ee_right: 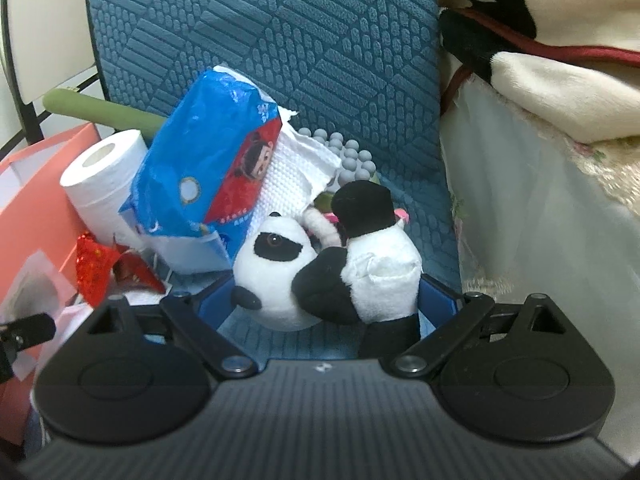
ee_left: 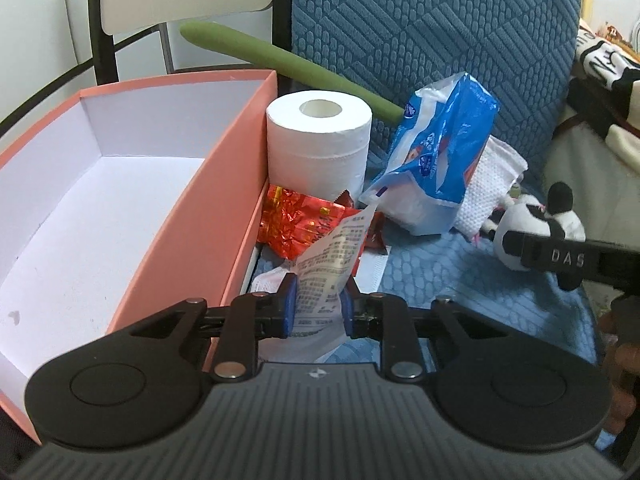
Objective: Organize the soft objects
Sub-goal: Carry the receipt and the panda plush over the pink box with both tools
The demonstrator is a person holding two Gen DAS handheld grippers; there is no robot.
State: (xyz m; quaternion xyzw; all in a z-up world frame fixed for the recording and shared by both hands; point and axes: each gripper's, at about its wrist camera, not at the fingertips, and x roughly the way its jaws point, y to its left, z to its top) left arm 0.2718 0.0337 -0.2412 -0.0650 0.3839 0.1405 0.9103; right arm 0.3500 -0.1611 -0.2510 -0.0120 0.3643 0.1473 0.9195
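L gripper (ee_left: pixel 319 305) clamped on a printed paper slip (ee_left: pixel 326 268), pads pressed against both its sides; slip stood up crumpled betw. the fingers, just right of the pink box (ee_left: pixel 192 216). Box interior white. Behind slip: red foil wrapper (ee_left: pixel 296 222), then toilet roll (ee_left: pixel 319 140) upright, touching box wall. Blue tissue pack (ee_left: pixel 436 156) leaned right of roll, white embossed paper towel (ee_left: pixel 494 184) behind it. Green stick (ee_left: pixel 280 66) lay across behind roll + pack. All on blue quilted cushion (ee_left: pixel 420 40).

R gripper (ee_right: pixel 325 300) fingers wide apart, toy panda (ee_right: pixel 328 276) betw. them; right pad appeared to touch panda's white body, left pad near its head, contact unclear. Panda lay on seat just right of tissue pack. Grey beaded item (ee_right: pixel 352 160) behind panda.
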